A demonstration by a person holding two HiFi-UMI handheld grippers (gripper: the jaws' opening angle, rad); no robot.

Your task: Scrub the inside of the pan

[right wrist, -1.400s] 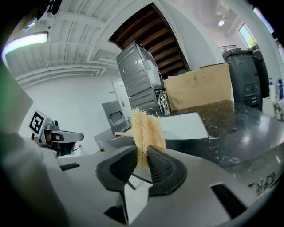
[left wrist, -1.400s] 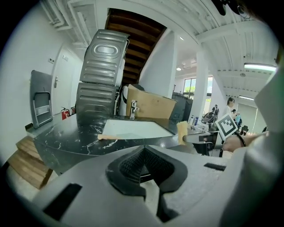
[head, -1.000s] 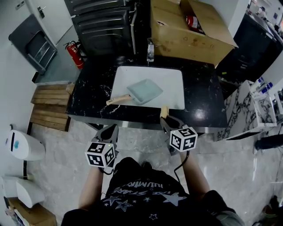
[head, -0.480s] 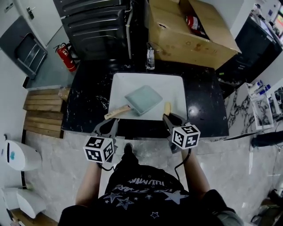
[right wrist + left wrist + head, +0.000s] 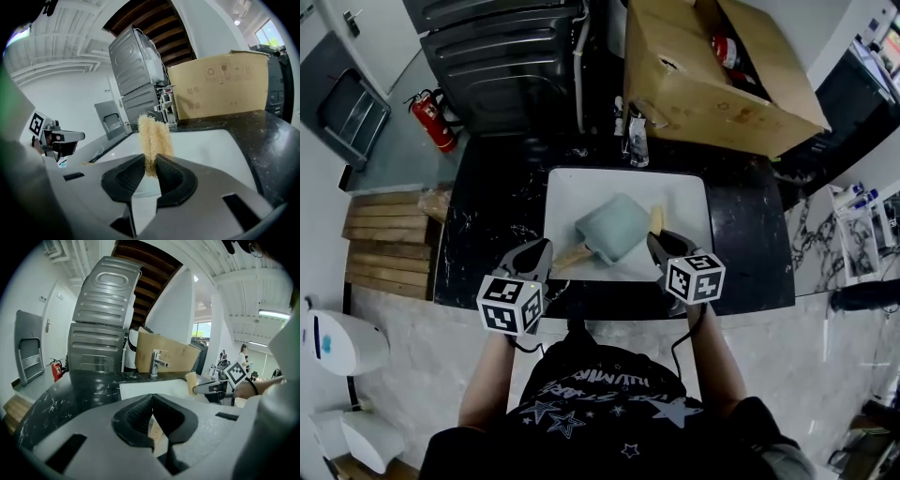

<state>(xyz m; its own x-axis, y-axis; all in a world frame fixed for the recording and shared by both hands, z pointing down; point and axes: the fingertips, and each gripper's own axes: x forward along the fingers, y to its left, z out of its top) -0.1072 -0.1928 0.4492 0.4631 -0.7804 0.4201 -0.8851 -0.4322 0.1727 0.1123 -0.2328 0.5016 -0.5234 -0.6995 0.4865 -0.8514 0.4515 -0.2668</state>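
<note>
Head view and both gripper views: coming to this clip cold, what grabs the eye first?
The pale green square pan in the white sink stands out most. The right gripper is shut on a straw-coloured fibrous scrubber just right of the pan, while the left gripper, jaws together, is by the pan's wooden handle. A big open cardboard box sits behind the sink.
</note>
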